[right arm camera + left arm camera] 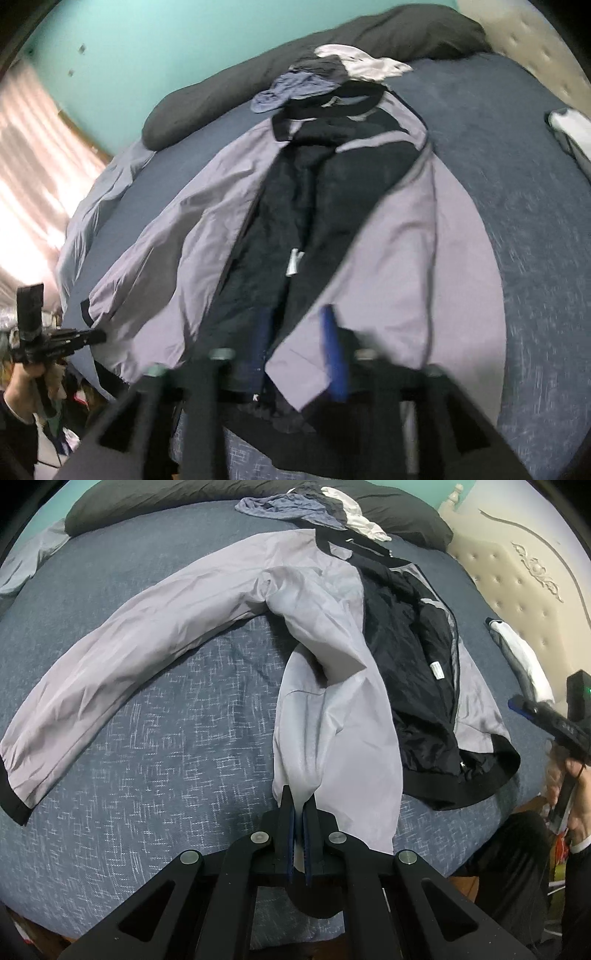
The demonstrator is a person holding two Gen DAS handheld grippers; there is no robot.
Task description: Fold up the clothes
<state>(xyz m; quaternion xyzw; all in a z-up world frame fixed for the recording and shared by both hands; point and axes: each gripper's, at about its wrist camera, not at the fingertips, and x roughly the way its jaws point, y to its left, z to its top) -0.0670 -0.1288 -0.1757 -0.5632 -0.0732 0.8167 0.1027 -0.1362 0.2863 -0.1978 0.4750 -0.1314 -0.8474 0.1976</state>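
blue flecked bed held grey/black shiny jacket, spread open. left gripper jaws clamped on its hem; only left view showed full sleeve. right gripper blurred, jaws apart over the lining.

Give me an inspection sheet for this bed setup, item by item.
Surface: blue bedspread, dark pillows at the far edge.
Job's things: grey jacket lying open, black lining up, one sleeve stretched out.
Clutter: heap of clothes by the collar; folded garment near the headboard.
Grippers: left tool shut on the jacket's front panel; right tool open above the hem, blurred.
Cables: nothing seen.
Surroundings: tufted headboard, teal wall, curtain.
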